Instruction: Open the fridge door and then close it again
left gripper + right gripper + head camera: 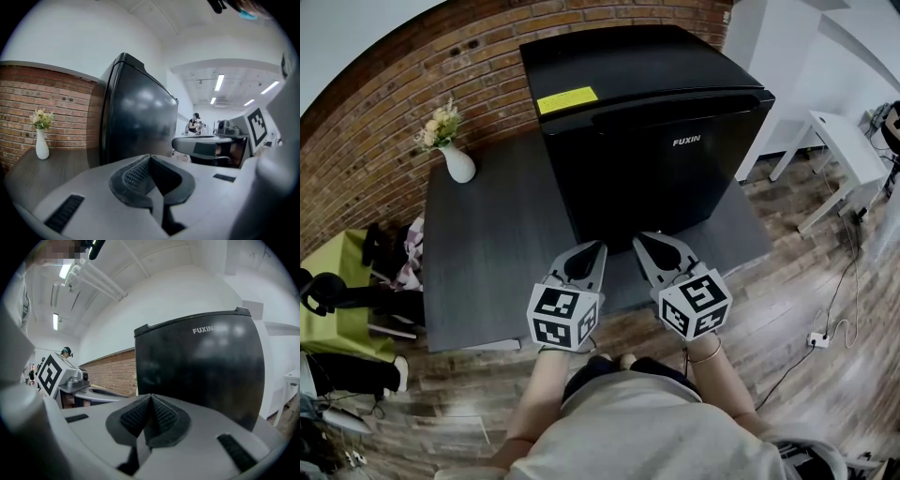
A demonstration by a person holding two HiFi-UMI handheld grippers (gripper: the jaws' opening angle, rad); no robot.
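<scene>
Two grippers, the left gripper [598, 247] and the right gripper [643, 238], hover side by side, each with jaws pressed together on nothing, just short of the lower front of the one black fridge [666, 150], its door shut. One flower vase [457, 163] stands far left on the dark surface [487, 272]; the fridge rises straight ahead, upright, neither gripper clearly nearer.

Glossy black fridge [661, 141] on a matt grey wood-grain table [487, 253]; rough brick wall [384, 103] behind.
</scene>
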